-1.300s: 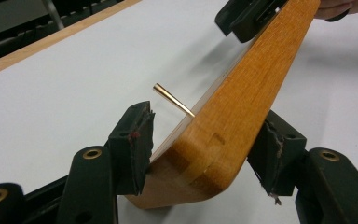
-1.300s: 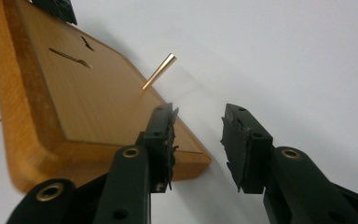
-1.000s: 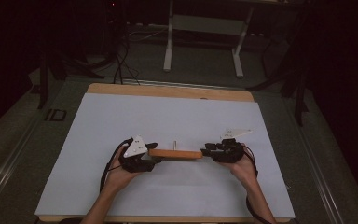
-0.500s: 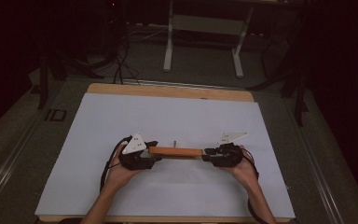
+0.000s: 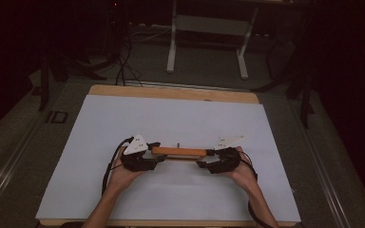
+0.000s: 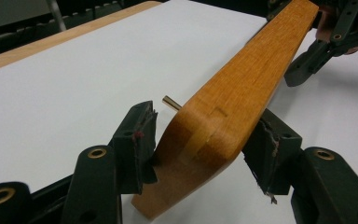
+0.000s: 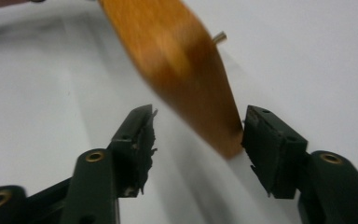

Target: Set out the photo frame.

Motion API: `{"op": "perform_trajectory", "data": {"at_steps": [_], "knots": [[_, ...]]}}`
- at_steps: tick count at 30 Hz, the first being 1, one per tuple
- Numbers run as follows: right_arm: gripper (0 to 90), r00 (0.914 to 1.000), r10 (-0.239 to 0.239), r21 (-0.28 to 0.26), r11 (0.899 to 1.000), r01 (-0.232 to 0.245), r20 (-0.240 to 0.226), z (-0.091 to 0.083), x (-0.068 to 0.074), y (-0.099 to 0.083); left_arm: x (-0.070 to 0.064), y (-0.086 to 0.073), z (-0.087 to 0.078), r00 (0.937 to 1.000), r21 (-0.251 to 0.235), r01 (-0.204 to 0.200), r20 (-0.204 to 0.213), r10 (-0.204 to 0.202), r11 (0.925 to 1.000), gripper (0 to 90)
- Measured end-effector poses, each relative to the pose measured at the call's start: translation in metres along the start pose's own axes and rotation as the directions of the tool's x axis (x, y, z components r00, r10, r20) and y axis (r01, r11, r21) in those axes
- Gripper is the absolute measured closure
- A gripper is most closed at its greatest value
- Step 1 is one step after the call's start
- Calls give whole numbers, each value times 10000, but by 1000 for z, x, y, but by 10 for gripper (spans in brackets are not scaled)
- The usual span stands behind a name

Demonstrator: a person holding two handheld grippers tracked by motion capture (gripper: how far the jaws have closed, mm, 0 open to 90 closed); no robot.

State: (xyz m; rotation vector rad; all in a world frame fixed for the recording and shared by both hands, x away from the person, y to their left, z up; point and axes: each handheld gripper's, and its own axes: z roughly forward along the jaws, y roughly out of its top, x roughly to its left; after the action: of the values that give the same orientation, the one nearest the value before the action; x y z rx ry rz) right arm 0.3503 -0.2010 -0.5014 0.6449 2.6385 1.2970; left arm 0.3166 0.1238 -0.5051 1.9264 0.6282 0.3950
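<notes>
The left gripper (image 6: 200, 154) clamps one end of the flat orange-brown wooden bar (image 6: 242, 88) above the white table sheet (image 5: 180, 118), whereas the right gripper view shows the right gripper (image 7: 196, 140) spread open around the other end, a small brass pin (image 6: 171, 102) protruding sideways.

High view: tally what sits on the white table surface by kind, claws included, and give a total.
Wooden bar with a small metal pin: 1, the wooden bar
Black claws: 2, the left claw and the right claw
White table surface: 1
Total: 4
</notes>
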Motion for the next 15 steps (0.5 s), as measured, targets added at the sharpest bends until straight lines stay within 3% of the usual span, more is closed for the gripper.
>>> {"op": "perform_trajectory", "data": {"at_steps": [8,15], "knots": [[406,10000,31,-440,9990,-34,-69,12,-3,7,5,-5,3,9999,342,163,-31,-162,9993,472],[517,9994,78,-643,9979,-100,-337,15,-5,5,8,-9,5,9993,504,326,177,-335,9982,474]]}}
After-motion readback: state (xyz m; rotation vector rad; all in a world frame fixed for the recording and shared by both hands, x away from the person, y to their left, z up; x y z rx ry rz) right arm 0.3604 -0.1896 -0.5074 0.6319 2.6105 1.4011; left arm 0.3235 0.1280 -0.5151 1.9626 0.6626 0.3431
